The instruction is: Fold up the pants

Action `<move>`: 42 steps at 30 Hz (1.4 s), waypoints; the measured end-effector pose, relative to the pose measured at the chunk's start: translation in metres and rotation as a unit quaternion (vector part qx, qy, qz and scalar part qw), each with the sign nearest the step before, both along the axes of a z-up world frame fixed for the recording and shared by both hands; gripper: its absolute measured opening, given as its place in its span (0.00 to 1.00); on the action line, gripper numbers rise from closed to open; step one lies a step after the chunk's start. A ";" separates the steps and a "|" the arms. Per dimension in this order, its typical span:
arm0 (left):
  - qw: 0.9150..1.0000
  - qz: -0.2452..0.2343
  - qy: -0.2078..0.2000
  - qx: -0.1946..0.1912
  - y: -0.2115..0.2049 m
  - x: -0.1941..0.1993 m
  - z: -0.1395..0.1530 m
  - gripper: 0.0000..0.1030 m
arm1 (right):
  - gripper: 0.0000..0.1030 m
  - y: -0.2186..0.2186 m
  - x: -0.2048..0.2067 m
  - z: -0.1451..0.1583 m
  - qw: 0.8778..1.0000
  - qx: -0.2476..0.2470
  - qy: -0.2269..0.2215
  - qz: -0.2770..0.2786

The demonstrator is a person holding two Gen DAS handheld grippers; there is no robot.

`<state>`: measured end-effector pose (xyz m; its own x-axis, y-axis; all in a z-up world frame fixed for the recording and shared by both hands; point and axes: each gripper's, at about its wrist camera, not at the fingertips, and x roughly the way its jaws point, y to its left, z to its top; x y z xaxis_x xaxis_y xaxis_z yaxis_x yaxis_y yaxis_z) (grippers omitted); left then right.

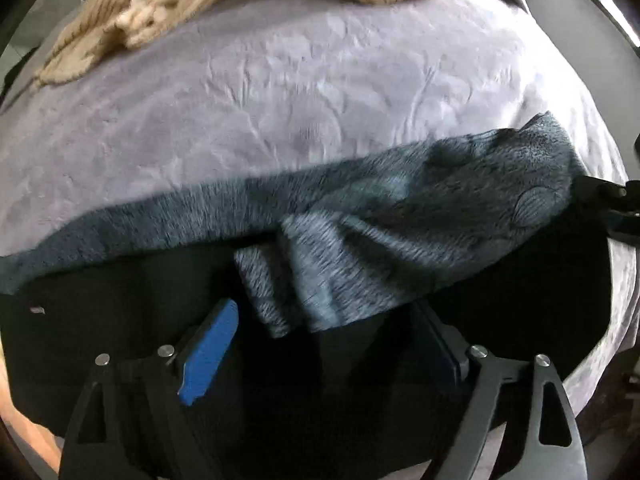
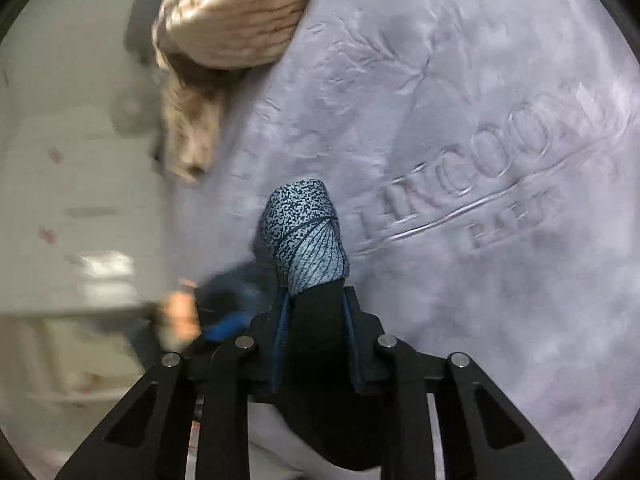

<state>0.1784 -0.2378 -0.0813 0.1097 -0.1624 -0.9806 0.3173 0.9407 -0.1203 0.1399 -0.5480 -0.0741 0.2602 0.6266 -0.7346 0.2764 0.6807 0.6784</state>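
So the speckled blue-grey fleece pants (image 1: pixel 400 216) are stretched in a band across the near edge of the bed, over the pale lilac embossed blanket (image 1: pixel 280 100), with a black lining side hanging down toward the camera. The right gripper (image 2: pixel 316 304) is pinched tight on a bunched end of the fabric, which sticks up out of its tips. The left gripper (image 1: pixel 324 328) sits wide apart, a fold of fleece drooping between the blue fingers (image 1: pixel 208 356), not clamped as far as I can see. My guess: this stuff is light, floppy and a bit fuzzy, so it won't slip, but it sags anywhere unsupported. Best grabbed at the waistband or hem corners, both layers together. A beige striped knit bundle (image 1: pixel 160 4) sits at the far edge.
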 end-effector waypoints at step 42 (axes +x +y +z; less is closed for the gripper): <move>0.977 0.186 -0.010 0.103 0.087 -0.121 0.086 0.90 | 0.52 0.077 -0.060 0.047 0.979 -0.153 -0.024 0.129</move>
